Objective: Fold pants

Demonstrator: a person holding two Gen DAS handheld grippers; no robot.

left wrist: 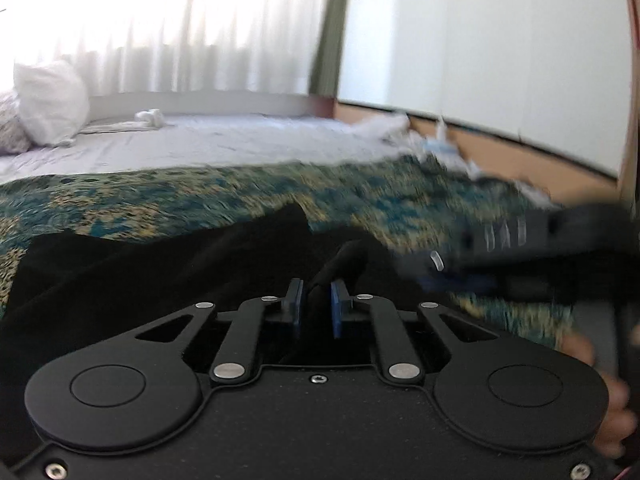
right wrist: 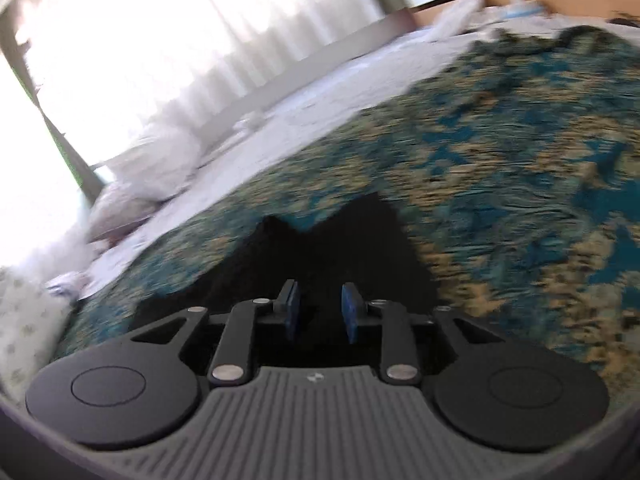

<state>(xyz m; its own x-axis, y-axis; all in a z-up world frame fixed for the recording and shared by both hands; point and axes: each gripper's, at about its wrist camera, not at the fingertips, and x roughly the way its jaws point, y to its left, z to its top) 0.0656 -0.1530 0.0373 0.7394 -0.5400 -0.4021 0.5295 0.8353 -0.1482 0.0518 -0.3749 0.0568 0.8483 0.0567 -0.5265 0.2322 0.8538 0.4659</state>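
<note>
Here's the left gripper, jaws drawn close together and pinching a raised ridge of the black pants: the dark fabric stands up right between the blue pads. The pants spread from that pinch out toward nine o'clock in the left wrist view, lying rumpled on the blue-and-gold patterned bedspread.

Over at three o'clock in that same view, blurred, comes the right gripper, with a hand behind it at the lower right edge.

Switch to the right wrist view: the right gripper has its jaws parted, a clear gap between the blue pads. Black pants lie beneath and just ahead of it, toward twelve o'clock, two peaks of cloth poking up against the bedspread. Whether the pads touch the fabric, I can't tell; they aren't pressing on it.

Farther back, a pale sheet covers the bed, a white pillow sits at ten o'clock, and bright curtains hang behind.
</note>
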